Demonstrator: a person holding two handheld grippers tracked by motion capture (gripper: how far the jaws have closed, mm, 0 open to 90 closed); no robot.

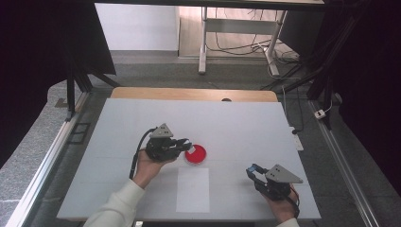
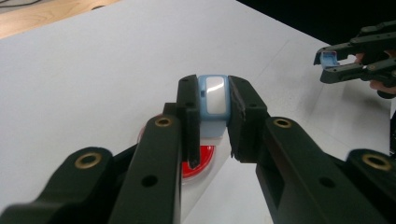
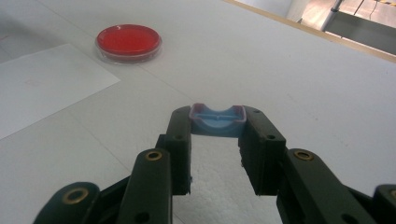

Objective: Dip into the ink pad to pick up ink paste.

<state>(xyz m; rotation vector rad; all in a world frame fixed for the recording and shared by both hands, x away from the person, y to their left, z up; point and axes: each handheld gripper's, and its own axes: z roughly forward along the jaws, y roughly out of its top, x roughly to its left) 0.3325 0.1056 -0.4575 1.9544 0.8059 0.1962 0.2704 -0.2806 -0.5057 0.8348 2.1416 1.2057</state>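
My left tool [image 1: 185, 144] is clamped on a small pale blue piece [image 2: 213, 99] with a glossy white face, pinched upright between the two black jaws. In the high view it hangs right at the near-left edge of the red dish [image 1: 196, 154]; in the left gripper view the dish [image 2: 200, 164] lies directly beneath the jaws, its red showing under the held piece. I cannot tell whether the piece touches the dish.

My right tool [image 1: 252, 170] sits well apart, toward the near right corner of the white bench [image 1: 246, 123]. It is clamped on a second pale blue piece [image 3: 217, 119], a shallow open shell with a pinkish rim, held across the jaw tips and hovering over bare bench. From the right gripper view, the dish [image 3: 129, 41] lies far off to the upper left, with a clear rim around red contents.

A white sheet of paper [image 1: 193, 189] lies flat on the bench just in front of the dish, between my two hands. In the left gripper view I also see the right tool [image 2: 331, 60] in the distance, its blue shell at the tips.
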